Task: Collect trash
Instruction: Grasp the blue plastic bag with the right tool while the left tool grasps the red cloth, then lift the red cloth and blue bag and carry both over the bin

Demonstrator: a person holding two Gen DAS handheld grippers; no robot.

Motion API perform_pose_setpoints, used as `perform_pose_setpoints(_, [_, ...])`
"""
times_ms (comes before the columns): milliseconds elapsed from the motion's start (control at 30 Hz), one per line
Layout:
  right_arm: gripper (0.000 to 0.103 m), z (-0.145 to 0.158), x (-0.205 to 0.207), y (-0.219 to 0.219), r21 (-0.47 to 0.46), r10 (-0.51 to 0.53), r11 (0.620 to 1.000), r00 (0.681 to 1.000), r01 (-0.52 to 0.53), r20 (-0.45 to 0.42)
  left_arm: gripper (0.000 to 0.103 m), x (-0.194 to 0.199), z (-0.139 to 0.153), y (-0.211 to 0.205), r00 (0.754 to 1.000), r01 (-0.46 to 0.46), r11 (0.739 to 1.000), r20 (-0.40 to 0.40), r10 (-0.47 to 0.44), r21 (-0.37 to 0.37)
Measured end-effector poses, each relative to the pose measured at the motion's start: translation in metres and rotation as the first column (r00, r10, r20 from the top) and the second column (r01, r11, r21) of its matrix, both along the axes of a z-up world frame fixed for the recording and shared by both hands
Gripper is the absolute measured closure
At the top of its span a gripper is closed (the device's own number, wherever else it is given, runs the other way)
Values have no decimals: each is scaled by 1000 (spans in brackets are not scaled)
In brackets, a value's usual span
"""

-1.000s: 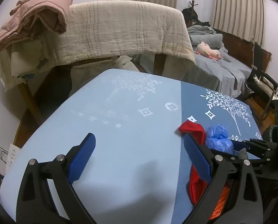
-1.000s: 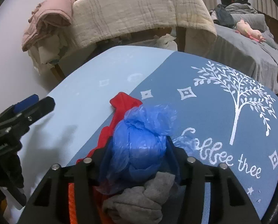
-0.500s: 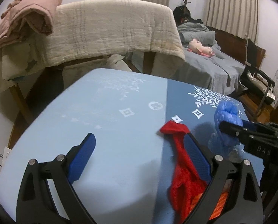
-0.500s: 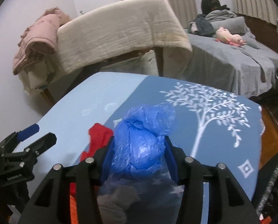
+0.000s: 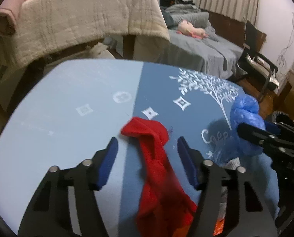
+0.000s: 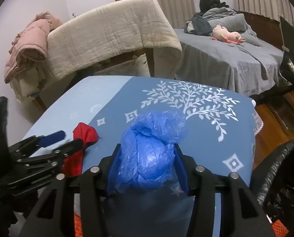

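Observation:
My right gripper (image 6: 147,165) is shut on a crumpled blue plastic bag (image 6: 151,152) and holds it above the blue tablecloth (image 6: 196,138). The bag also shows at the right of the left wrist view (image 5: 245,118). My left gripper (image 5: 147,158) is open, its jaws either side of a red cloth (image 5: 156,158) lying on the table. The red cloth shows at the left of the right wrist view (image 6: 83,136), beside the left gripper (image 6: 54,142). A bin with a black liner (image 6: 281,177) stands at the table's right edge.
A grey cloth (image 5: 234,162) and something orange (image 5: 218,225) lie near the table's front. Behind the table stands a chair draped with a beige blanket (image 6: 111,31), a pink jacket (image 6: 32,45), and a grey bed (image 6: 236,59). A black chair (image 5: 259,63) is at the right.
My right gripper has lifted the blue bag off the pile and moved it right, toward the bin. My left gripper has moved right over the red cloth and narrowed its opening.

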State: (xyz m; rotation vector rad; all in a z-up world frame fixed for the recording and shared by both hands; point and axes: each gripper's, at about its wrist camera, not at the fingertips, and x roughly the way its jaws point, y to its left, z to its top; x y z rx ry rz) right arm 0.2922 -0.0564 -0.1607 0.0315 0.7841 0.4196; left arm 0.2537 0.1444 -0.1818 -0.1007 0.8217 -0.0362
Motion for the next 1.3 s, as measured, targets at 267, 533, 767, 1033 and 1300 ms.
perform_pose_setpoints(267, [53, 3, -7, -9, 7, -18, 1000, 1000, 18, -1, 91, 7, -11, -2, 996, 63, 997, -55, -66, -49])
perform_pose_setpoints(533, [53, 8, -14, -12, 10, -20, 1000, 1000, 20, 8, 95, -4, 3, -1, 999, 54, 998, 2, -54, -30])
perform_pose_setpoints(767, [53, 14, -19, -11, 12, -19, 1000, 1000, 19, 18, 95, -11, 21, 8, 999, 24, 999, 46, -22, -42])
perform_pose_setpoints(1033, [53, 22, -24, -9, 10, -13, 1000, 999, 12, 35, 95, -20, 45, 18, 995, 1, 999, 95, 4, -44])
perform_pose_setpoints(1300, [53, 36, -32, -8, 14, -7, 1000, 998, 6, 63, 95, -31, 74, 24, 987, -14, 999, 157, 19, -38])
